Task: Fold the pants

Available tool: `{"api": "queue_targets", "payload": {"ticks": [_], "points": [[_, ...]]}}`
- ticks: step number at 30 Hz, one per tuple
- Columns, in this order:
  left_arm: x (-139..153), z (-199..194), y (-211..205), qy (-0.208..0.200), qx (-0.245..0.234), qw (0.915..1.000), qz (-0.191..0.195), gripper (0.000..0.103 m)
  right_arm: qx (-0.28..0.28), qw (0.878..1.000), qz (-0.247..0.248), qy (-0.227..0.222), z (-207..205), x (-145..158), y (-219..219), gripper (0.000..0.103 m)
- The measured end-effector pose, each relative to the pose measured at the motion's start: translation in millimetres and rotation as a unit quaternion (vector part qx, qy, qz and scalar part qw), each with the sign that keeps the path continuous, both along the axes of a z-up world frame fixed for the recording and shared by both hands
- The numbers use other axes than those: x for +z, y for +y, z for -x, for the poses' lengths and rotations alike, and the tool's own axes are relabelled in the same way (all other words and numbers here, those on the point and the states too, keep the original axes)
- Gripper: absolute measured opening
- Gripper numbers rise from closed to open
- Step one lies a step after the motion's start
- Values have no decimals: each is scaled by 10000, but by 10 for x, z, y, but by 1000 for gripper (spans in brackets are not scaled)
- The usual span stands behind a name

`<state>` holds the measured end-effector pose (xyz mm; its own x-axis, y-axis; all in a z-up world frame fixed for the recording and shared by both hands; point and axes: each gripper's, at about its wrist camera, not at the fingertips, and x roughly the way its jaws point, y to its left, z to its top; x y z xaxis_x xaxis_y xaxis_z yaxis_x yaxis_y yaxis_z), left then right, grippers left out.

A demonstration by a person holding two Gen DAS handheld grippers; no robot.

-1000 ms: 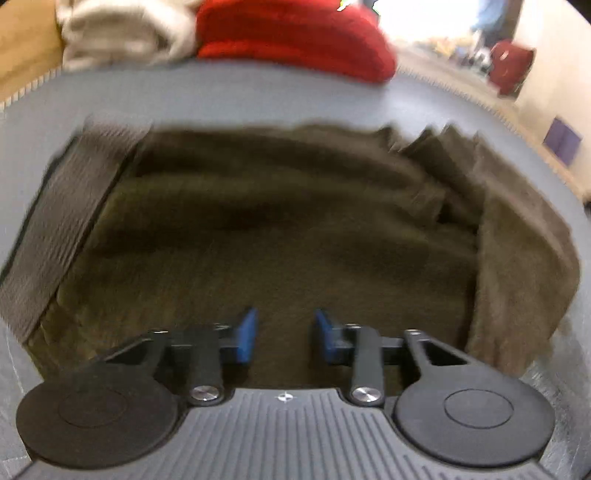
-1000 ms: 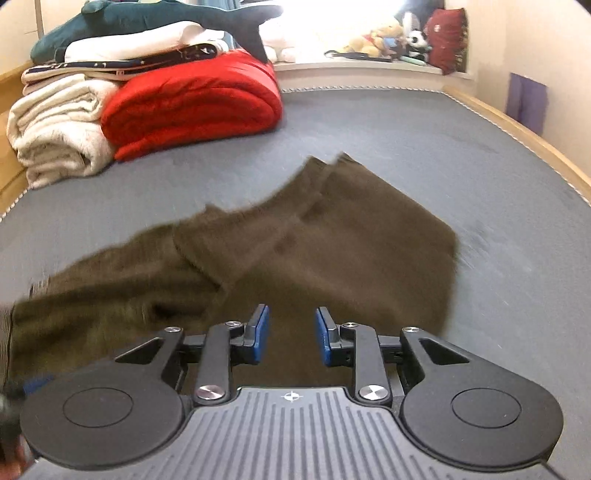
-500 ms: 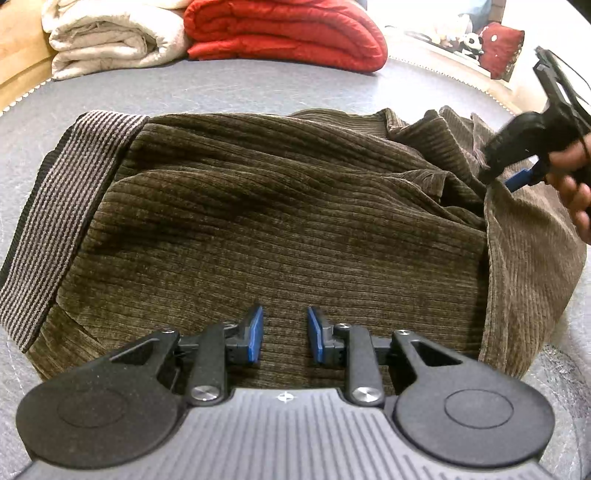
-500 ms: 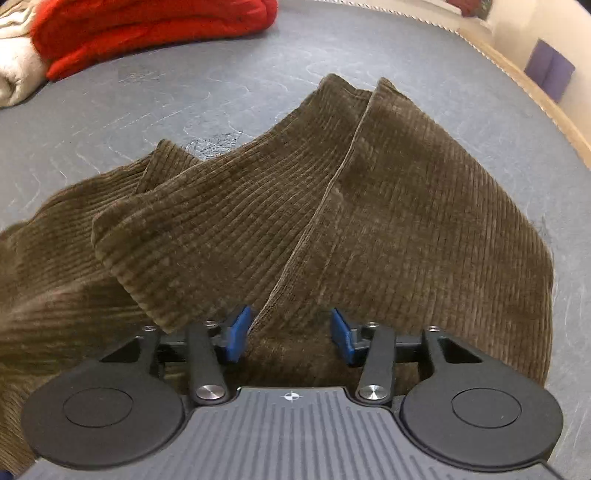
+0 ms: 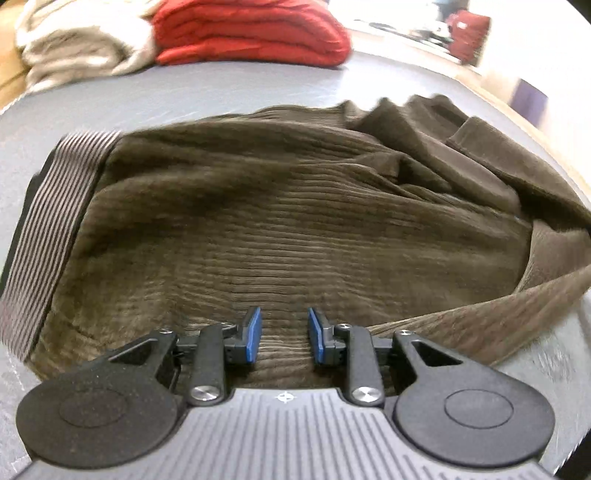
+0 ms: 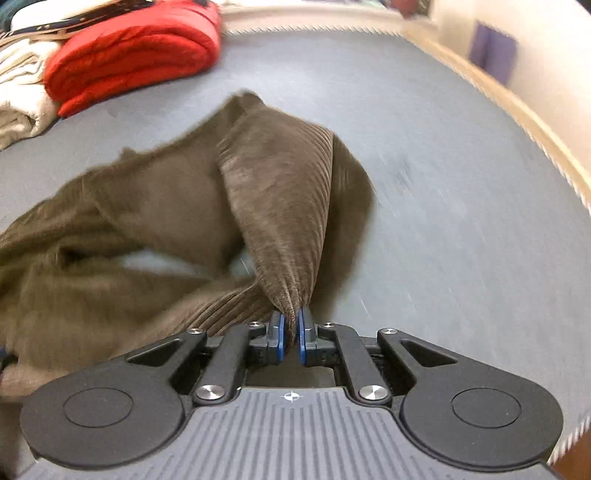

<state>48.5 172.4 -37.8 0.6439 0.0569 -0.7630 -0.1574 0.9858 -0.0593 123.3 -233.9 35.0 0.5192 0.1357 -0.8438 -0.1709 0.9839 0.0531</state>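
Brown corduroy pants [image 5: 295,221] lie on a grey mattress [image 5: 184,99], with the striped waistband [image 5: 55,206] at the left. My left gripper [image 5: 283,334] is open, its blue pads just over the near edge of the pants, holding nothing. In the right wrist view my right gripper [image 6: 291,332] is shut on a pinch of the pants' leg fabric [image 6: 280,206] and holds it lifted off the mattress [image 6: 443,184]. The lifted leg hangs in a fold, and a gap of mattress shows under it.
A folded red blanket [image 5: 251,29] and a cream blanket [image 5: 77,48] lie at the far edge of the mattress. They also show in the right wrist view, red blanket [image 6: 133,55] at the upper left. A wooden bed rail [image 6: 517,110] runs along the right.
My right gripper has closed on the pants leg and raised it, bunching the fabric. My left gripper stayed open over the near edge. The right gripper left the left wrist view.
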Motion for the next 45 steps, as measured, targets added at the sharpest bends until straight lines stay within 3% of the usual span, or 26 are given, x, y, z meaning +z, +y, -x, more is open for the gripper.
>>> {"api": "queue_targets", "payload": {"ticks": [3,7,11,14,20,22,25,28,32,37,40,41,42,45], "points": [[14,66,-173,-49,-339,9994,-22,30,-153,9991,-162,373,287,-92,-205,7],[-33,91,-326,129,-507,9984,201,30,-58,9962,127,864,531,-349,-264,7],[-54,109,-396,306,-603,9977,104,31,-150,9927,-158,1184,659,-494,-444,10],[-65,137,-461,325,-697,9970,-33,32,-144,9949,-360,928,662,-322,-572,20],[-34,169,-455,635,-582,9962,161,32,301,9986,-171,-392,314,226,-525,23],[-14,247,-506,685,-588,9959,94,32,479,9967,-250,-600,107,291,-435,24],[12,342,-603,676,-584,9959,-135,32,741,9940,-466,-651,-264,227,-183,31],[0,386,-588,552,-463,9974,-60,32,916,9930,-453,-598,-546,6,76,39],[-51,401,-515,386,-486,9980,141,34,1005,9938,-322,-347,-813,-274,342,39],[-66,408,-491,316,-470,9980,272,36,1401,9899,194,-133,-953,-515,634,41],[-64,416,-507,298,-437,9983,243,38,1523,9860,668,-149,-977,-594,721,39],[-64,417,-511,293,-421,9984,242,39,1524,9860,663,-108,-982,-594,697,33],[-67,409,-521,288,-410,9985,233,40,1534,9868,512,-65,-980,-575,650,6],[-70,400,-539,273,-416,9986,181,41,1383,9889,331,-428,-914,-375,439,7]]}}
